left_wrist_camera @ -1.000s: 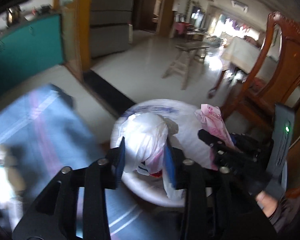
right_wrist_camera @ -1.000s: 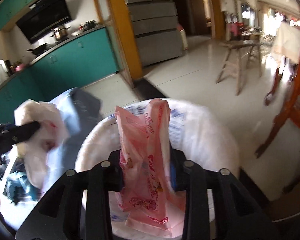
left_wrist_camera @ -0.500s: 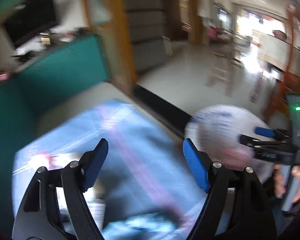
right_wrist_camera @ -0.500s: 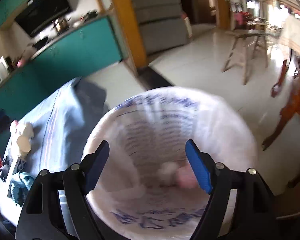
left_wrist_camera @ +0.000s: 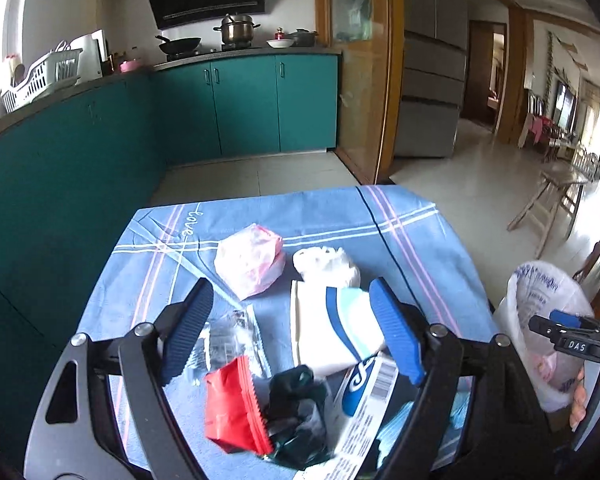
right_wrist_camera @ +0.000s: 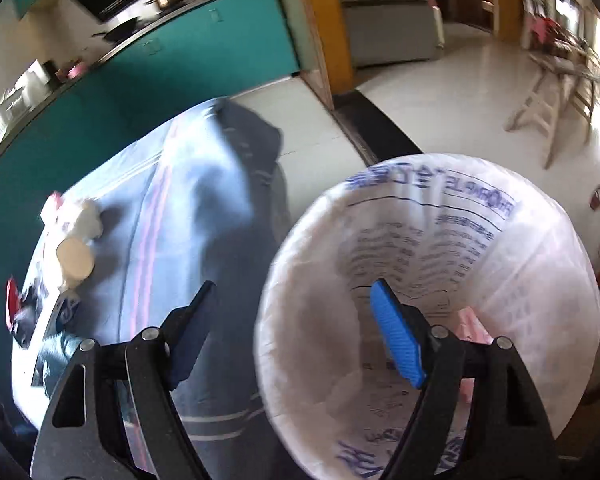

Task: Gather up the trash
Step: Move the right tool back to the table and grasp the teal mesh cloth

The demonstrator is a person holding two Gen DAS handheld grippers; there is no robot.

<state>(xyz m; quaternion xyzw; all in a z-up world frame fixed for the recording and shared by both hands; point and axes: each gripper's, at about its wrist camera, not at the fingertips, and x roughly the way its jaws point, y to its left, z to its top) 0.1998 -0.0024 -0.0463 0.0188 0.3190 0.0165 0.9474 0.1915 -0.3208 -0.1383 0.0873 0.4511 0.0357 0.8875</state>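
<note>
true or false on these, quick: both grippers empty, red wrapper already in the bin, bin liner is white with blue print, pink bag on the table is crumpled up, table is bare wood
1. Both grippers are empty. True: the left gripper and the right gripper have their fingers apart with nothing between them.
2. The red wrapper is in the bin. False: it lies on the table.
3. The bin liner is white with blue print. True.
4. The pink bag on the table is crumpled. True.
5. The table is bare wood. False: a blue striped cloth covers it.

Teal cabinets (left_wrist_camera: 244,104), pale tiled floor (left_wrist_camera: 460,184), grey fridge (left_wrist_camera: 432,64)
</note>
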